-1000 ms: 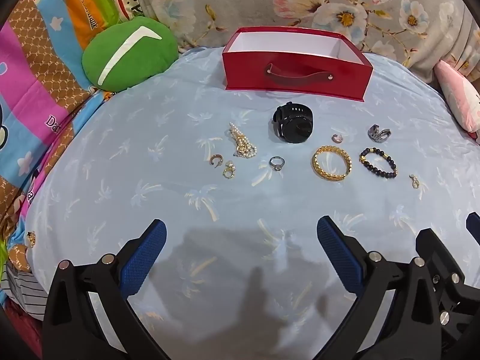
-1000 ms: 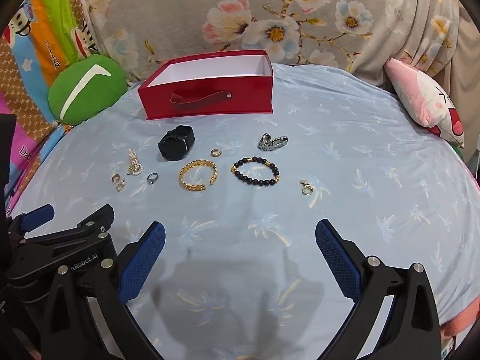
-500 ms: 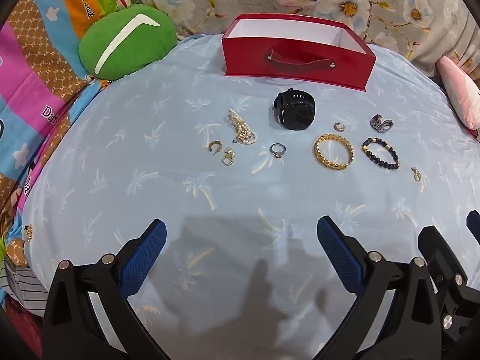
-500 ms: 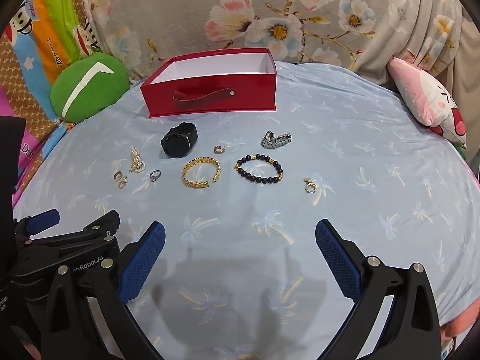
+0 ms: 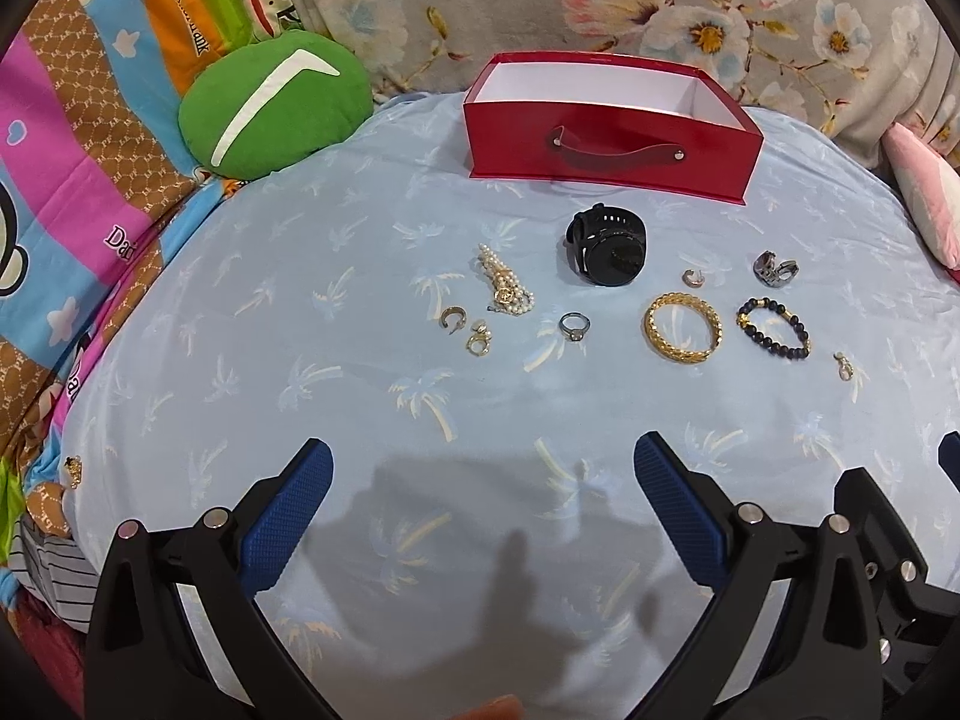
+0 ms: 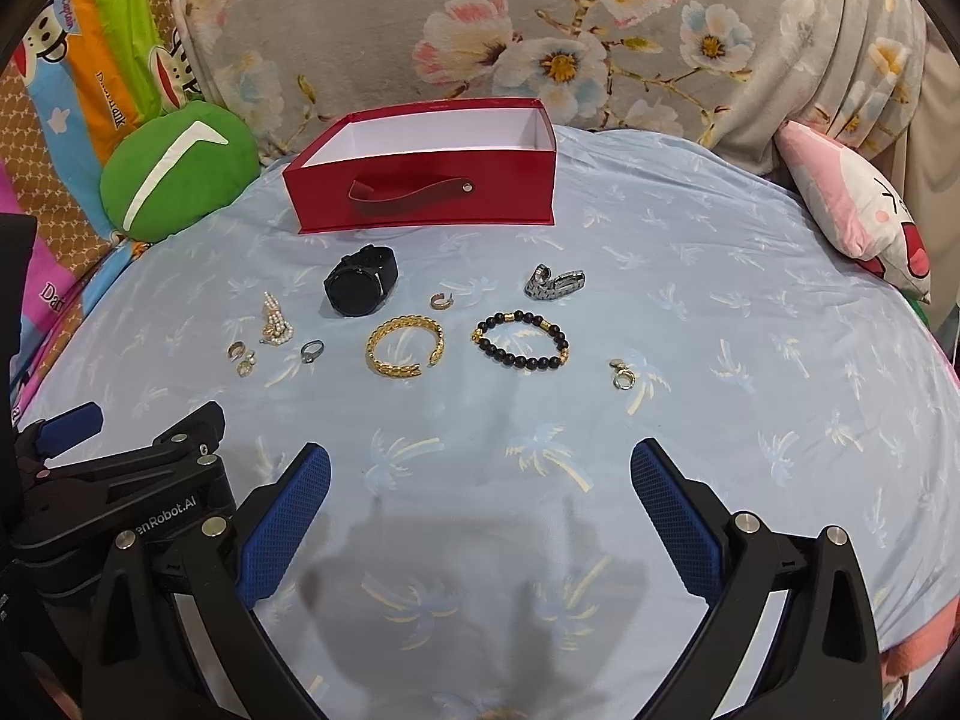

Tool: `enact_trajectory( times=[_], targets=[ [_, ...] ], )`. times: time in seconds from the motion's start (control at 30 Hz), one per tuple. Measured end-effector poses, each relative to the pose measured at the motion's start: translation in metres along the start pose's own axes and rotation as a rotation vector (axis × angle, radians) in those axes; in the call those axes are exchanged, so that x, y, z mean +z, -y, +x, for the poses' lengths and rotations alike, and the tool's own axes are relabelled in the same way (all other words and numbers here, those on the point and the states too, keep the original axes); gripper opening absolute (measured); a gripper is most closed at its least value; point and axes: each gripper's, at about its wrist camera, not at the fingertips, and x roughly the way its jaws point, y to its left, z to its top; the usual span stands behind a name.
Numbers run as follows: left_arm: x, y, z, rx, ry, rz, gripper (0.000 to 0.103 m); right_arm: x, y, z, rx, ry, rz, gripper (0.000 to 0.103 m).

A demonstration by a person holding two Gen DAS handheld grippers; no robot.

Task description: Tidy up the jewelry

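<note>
An open red box [image 5: 609,144] [image 6: 423,186] with a strap handle stands at the far side of the light blue sheet. In front of it lie a black watch [image 5: 609,252] [image 6: 360,287], a pearl piece [image 5: 507,290], a gold bangle [image 5: 683,330] [image 6: 405,348], a dark bead bracelet [image 5: 774,327] [image 6: 522,341], a silver ring [image 5: 575,325] [image 6: 312,351], a metal clasp [image 6: 553,283] and small gold earrings [image 5: 465,327]. My left gripper [image 5: 483,516] and right gripper [image 6: 480,510] hover open and empty, well short of the jewelry.
A green round cushion [image 5: 273,105] sits at the left of the box, a pink pillow [image 6: 858,213] at the right. Floral fabric rises behind. The left gripper's body [image 6: 120,480] shows at the right view's lower left. A small gold item [image 5: 73,468] lies at the sheet's left edge.
Both grippers have shifted slightly, so the box and jewelry sit a bit differently in each view. Nothing on the sheet has moved; both grippers stay open.
</note>
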Motion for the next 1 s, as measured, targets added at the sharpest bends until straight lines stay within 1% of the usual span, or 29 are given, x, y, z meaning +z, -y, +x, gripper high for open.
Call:
enact_trajectory(
  times=[1.0],
  targets=[
    [-0.0027,-0.0045,-0.002,0.002,0.002,-0.008,0.098,-0.0033,-0.0048,-0.001,-0.004,0.003,-0.008,0.098]
  ],
)
